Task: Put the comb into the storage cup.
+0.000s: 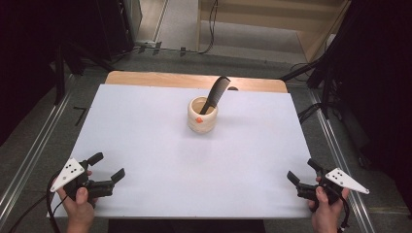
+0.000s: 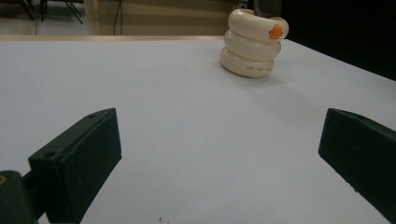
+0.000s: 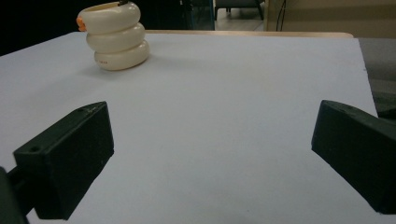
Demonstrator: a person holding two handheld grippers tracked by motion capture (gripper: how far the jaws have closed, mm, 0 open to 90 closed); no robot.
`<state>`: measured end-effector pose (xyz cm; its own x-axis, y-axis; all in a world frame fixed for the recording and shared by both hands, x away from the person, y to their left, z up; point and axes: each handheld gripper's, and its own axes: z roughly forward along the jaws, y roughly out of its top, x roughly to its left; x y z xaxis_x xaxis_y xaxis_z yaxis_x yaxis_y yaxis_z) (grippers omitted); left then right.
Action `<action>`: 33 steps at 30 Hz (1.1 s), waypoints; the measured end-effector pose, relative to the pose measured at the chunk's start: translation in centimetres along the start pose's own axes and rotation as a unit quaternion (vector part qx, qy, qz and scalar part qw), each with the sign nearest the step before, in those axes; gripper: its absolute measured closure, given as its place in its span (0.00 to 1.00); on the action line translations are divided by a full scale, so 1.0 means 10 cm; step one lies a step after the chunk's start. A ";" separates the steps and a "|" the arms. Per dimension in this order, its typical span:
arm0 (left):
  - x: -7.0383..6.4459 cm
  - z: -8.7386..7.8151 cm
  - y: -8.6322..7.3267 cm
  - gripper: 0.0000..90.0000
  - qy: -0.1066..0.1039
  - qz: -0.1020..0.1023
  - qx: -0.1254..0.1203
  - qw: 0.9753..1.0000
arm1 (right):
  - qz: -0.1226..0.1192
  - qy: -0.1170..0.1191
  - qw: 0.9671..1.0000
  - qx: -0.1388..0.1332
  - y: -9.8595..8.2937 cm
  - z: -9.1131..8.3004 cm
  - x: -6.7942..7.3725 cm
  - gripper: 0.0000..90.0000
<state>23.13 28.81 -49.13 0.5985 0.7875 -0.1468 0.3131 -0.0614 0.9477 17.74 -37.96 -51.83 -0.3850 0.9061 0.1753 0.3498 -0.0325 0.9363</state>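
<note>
A: Where do the tongs stand?

B: The left gripper (image 1: 108,167) rests at the near left corner of the white table (image 1: 145,141), jaws spread wide with nothing between them. The right gripper (image 1: 302,174) sits at the near right corner, jaws likewise apart and empty. Both are well away from the work.

A: And the thing to handle?

B: A black comb (image 1: 215,93) stands tilted in a cream ribbed cup (image 1: 202,115), past the middle of the table, its upper end leaning over the rim to the right. The left gripper view shows the cup (image 2: 253,43) as three stacked rings with a small orange mark near the top.

A: How would it handle?

B: The comb looks thin, light and fairly stiff, probably smooth plastic, so it could slip or pivot between the jaws. I'd take it on the spine just above the rim, across the flat faces, and lift along its lean.

A: The cup?

B: It looks like glazed ceramic: heavier, slick, breakable. A dragging comb could tip it, so the other gripper might steady it.
</note>
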 end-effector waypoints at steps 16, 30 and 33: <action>-0.02 0.03 0.01 0.00 0.001 0.005 0.006 1.000 | -0.002 0.004 1.000 -0.003 -0.05 0.04 -0.01 0.00; -0.02 0.03 0.01 0.00 -0.007 0.010 0.012 1.000 | -0.002 0.007 1.000 0.000 -0.05 0.07 -0.01 0.00; -0.01 0.03 0.01 0.00 -0.008 0.009 0.013 1.000 | -0.002 0.006 1.000 0.002 -0.05 0.08 -0.01 0.00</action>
<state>23.34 28.49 -49.12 0.6164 0.7759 -0.1344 0.3203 -0.0911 0.9429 18.26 -37.70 -52.52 -0.3959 0.9014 0.1757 0.3515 -0.0280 0.9358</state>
